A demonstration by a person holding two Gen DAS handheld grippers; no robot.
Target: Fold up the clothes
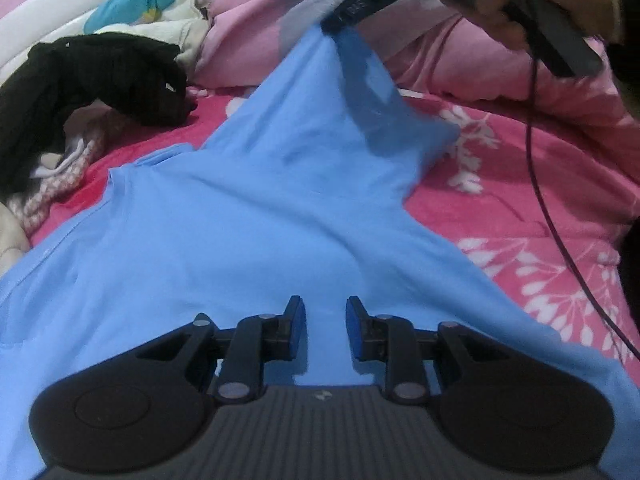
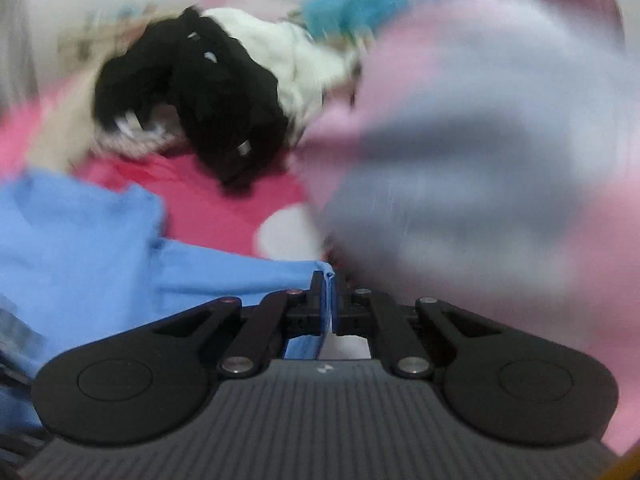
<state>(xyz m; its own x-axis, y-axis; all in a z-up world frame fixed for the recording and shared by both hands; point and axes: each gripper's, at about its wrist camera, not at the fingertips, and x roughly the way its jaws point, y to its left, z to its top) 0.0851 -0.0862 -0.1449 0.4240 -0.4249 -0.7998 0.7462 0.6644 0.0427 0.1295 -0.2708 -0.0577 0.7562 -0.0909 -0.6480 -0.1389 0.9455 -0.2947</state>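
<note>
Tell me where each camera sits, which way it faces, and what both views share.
Left wrist: sits on the left hand-held gripper, looking down over the blue shirt on the pink bedsheet; own jaws apart, and the right hand-held gripper pinching the shirt.
Right wrist: sits on the right hand-held gripper, blurred, facing the black garment; jaws shut on a shirt edge.
Shared: shirt, black garment, bedsheet.

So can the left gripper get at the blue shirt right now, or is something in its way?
Probably yes. The left gripper hangs over the blue shirt with its jaws apart and nothing between them and the cloth. The right gripper pinches a far corner, lifted well clear, and the black garment lies off to the side.
</note>
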